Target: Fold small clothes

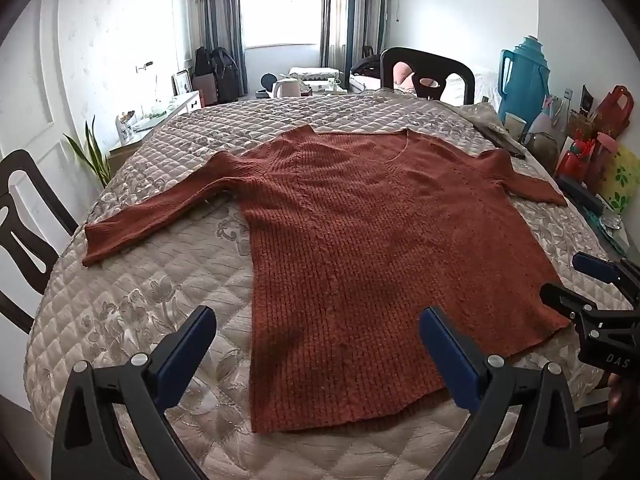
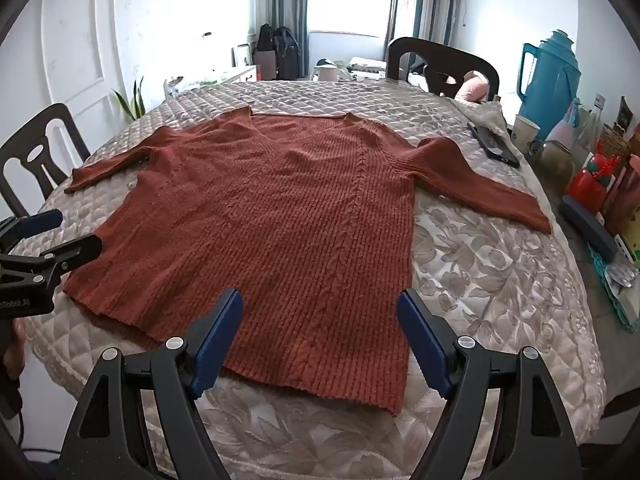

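Left wrist view: I've got the left gripper (image 1: 318, 350) jaws spread wide, nothing between the pads. Rust-red knit sweater (image 1: 372, 248) lies flat, face up, on the quilted table cover (image 1: 132, 320). Its hem corner sits just ahead of and between my jaws, body running away fwd, neckline at the far end. Left sleeve (image 1: 160, 208) is laid out off to the left of the jaws, well apart from them. Sleeves spread like that so each can be folded in over the body separately, I reckon.

Right wrist view: right gripper (image 2: 320, 330) jaws also wide, empty. Hem is directly ahead of and between them, its other corner just past the right jaw. Right sleeve (image 2: 484, 184) angles out to the right, beyond the jaw line. Phone (image 2: 494, 144) and mug (image 2: 524, 130) sit far right-fwd, clear of the fabric.

Both grippers tilt down at the near hem, one per side, prob to be ready for either a hem pinch or a reach to the sleeves. Nothing folded yet, task looks at the start. Knit is thick and floppy, so expect sag if picked at one point only. Blue thermos (image 1: 524, 76) and the clutter far right are a snag risk for the right sleeve swing.
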### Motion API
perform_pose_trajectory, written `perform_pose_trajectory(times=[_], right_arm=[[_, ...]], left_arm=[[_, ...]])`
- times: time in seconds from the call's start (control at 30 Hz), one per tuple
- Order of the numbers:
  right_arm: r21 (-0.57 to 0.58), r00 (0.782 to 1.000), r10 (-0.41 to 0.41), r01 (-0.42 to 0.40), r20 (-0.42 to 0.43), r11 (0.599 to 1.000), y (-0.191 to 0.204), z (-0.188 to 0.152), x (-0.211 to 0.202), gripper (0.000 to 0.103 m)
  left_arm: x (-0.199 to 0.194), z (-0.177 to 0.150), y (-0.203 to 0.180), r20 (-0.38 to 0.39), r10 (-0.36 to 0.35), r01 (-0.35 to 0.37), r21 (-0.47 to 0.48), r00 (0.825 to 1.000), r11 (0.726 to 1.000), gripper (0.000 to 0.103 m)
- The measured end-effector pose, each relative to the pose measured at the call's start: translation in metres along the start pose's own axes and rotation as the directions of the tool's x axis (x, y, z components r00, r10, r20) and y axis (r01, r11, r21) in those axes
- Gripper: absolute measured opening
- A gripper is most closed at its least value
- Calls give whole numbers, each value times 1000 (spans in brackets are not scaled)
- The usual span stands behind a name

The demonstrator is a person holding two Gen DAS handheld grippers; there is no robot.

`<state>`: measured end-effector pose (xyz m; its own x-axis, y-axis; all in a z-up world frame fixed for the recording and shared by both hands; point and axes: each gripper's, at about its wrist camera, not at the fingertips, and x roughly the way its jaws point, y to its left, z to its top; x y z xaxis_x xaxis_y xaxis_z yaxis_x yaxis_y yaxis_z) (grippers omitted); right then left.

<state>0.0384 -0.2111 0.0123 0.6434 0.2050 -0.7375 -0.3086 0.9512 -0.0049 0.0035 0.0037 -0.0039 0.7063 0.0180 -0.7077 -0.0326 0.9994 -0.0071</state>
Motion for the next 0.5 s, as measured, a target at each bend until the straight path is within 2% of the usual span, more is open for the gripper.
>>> perform_pose_trajectory(times=[0.1, 0.33, 0.5], right_arm=[[3, 1000, 3, -3, 2, 1000, 1, 0, -2, 79], [-1, 1000, 3, -3, 2, 1000, 1, 1, -3, 79], [-1, 1000, 2, -2, 1, 1000, 1, 1, -2, 79]], left_arm=[[0, -1, -1, 6, 19, -19, 8, 1000, 1000, 103], [3, -1, 4, -1, -7, 7, 2, 1000, 1000, 103], [1, -1, 5, 10, 1, -2, 15, 1000, 1000, 103]])
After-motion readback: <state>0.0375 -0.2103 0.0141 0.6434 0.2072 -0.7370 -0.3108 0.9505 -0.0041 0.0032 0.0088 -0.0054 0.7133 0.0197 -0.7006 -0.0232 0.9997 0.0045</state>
